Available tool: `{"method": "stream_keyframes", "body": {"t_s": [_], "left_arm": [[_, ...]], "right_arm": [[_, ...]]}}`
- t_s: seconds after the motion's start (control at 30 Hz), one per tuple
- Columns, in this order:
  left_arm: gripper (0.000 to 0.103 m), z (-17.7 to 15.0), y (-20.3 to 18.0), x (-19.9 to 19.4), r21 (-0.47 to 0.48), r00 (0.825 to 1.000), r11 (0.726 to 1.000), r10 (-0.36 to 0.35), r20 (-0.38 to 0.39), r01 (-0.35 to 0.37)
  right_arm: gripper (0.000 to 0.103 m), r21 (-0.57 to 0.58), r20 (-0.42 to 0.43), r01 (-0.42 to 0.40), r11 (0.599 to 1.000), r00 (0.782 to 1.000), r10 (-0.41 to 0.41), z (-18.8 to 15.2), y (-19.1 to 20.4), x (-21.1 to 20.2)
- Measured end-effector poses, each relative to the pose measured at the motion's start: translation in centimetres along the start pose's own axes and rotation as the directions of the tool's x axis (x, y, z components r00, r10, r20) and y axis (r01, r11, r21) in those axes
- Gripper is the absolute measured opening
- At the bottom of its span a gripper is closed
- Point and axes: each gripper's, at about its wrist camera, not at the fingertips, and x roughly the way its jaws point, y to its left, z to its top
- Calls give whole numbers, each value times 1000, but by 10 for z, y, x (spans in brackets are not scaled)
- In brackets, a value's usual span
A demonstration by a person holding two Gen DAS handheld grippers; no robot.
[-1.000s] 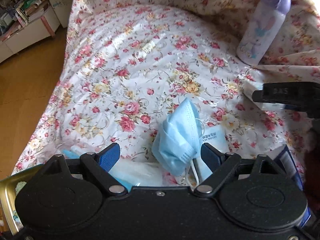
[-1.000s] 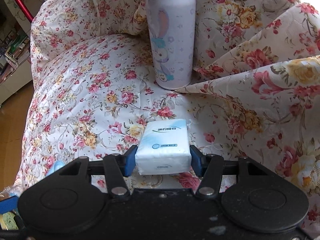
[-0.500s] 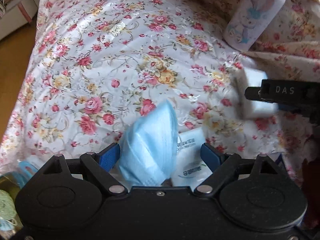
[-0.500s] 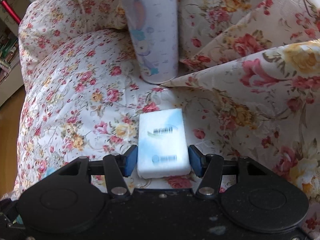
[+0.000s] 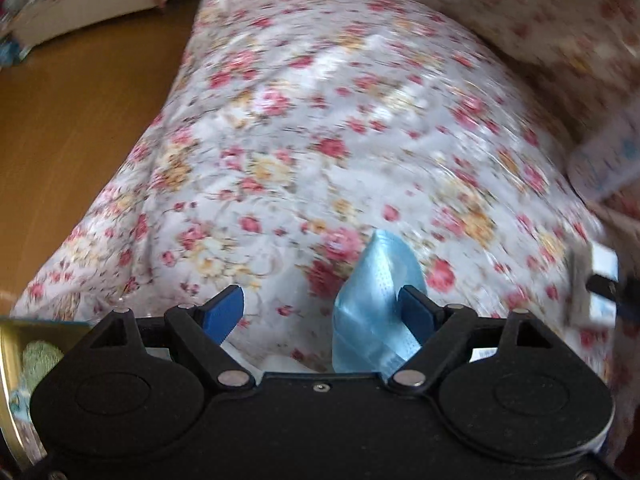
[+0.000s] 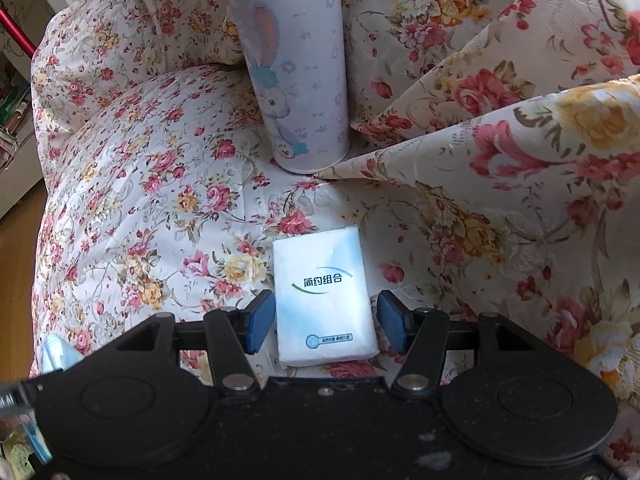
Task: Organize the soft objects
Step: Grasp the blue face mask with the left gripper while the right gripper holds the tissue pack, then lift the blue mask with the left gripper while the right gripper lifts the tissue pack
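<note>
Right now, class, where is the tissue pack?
In the right wrist view the tissue pack lies flat on the floral cover, between the open right gripper's fingers, with the bottle standing just beyond it.

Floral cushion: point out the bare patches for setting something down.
Free: the floral cushion left of the purple rabbit-print bottle and white tissue pack. Crowded: bottle, pack and draped floral fabric on the right; blue face mask at the near edge.

one face mask (image 5: 374, 304), one tissue pack (image 6: 324, 300), one bottle (image 6: 296, 64)
</note>
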Motion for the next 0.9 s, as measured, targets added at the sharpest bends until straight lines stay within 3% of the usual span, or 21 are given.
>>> {"method": "stream_keyframes", "body": {"t_s": [0.33,0.53,0.67,0.9], "left_arm": [[80,26,7,5,-16,997,997,71,34,-71],[80,41,7,8,-4,996,997,76,49,-76],[81,39,4,6,25,997,999,46,65,-48],[81,25,1,11,77,998,995,64,25,-66]], "right_arm": [[57,6,13,-4,1000,1000,4,0,0,-1],[57,4,12,-6,1000,1000,6,0,1,0],[57,-9,15,-9,1000,1000,9,0,4,1],[60,-20,20,-13,1000,1000,14,0,7,0]]}}
